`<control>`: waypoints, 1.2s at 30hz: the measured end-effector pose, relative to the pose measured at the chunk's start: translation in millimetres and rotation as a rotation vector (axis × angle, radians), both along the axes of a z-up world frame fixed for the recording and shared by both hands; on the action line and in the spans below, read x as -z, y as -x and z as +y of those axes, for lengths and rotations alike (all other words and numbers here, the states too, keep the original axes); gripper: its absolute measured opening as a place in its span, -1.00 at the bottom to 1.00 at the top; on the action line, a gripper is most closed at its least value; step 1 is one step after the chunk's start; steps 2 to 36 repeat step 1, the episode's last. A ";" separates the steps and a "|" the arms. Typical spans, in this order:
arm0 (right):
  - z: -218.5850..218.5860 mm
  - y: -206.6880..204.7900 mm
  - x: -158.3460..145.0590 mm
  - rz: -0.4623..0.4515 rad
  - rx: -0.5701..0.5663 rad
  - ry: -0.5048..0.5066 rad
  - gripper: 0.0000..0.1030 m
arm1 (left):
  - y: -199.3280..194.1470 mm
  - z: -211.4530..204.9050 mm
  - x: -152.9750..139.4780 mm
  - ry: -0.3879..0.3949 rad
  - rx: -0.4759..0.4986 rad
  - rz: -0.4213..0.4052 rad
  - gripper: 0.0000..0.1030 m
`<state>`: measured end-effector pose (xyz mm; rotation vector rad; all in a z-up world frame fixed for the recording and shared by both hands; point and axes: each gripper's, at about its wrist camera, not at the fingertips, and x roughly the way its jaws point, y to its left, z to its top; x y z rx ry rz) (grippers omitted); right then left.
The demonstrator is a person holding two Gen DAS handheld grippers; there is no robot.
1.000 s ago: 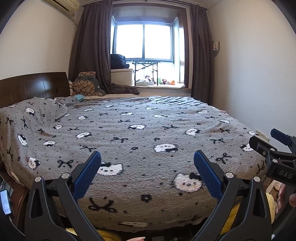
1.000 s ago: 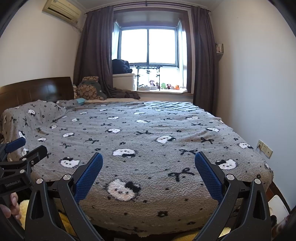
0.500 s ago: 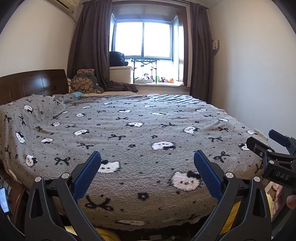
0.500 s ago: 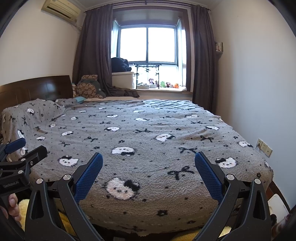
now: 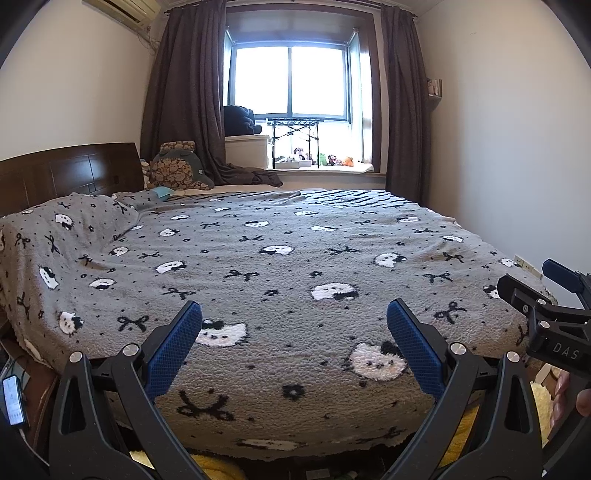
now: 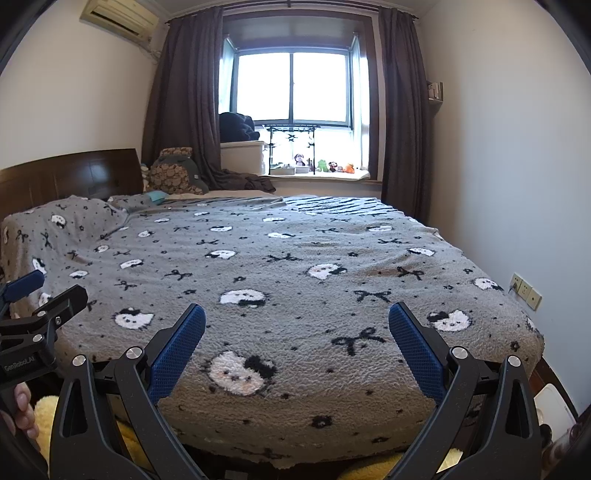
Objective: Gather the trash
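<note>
I see no trash on the cat-print blanket [image 5: 295,258]; both my left gripper [image 5: 294,345] and right gripper [image 6: 296,341] gape wide, empty, so its handling is unknowable.

A wide bed [image 5: 295,258] fills the room, covered by a grey blanket [image 6: 295,280] with white cat faces and black bows. A dark wooden headboard [image 5: 70,173] stands at the left. Behind the bed is a bright window [image 6: 293,86] between dark curtains [image 5: 184,92]. Small toys [image 6: 332,167] sit on the sill. An air conditioner [image 6: 118,16] hangs high on the left wall.
</note>
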<state>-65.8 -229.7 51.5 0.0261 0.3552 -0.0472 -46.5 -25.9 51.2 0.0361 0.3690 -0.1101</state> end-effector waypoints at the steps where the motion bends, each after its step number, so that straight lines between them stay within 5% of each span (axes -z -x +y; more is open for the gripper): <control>1: 0.2 0.0 0.4 0.001 0.000 0.000 0.93 | -0.1 0.3 0.3 0.002 -0.001 0.001 0.84; 36: 0.2 0.0 0.4 0.001 0.000 0.000 0.93 | -0.1 0.3 0.3 0.002 -0.001 0.001 0.84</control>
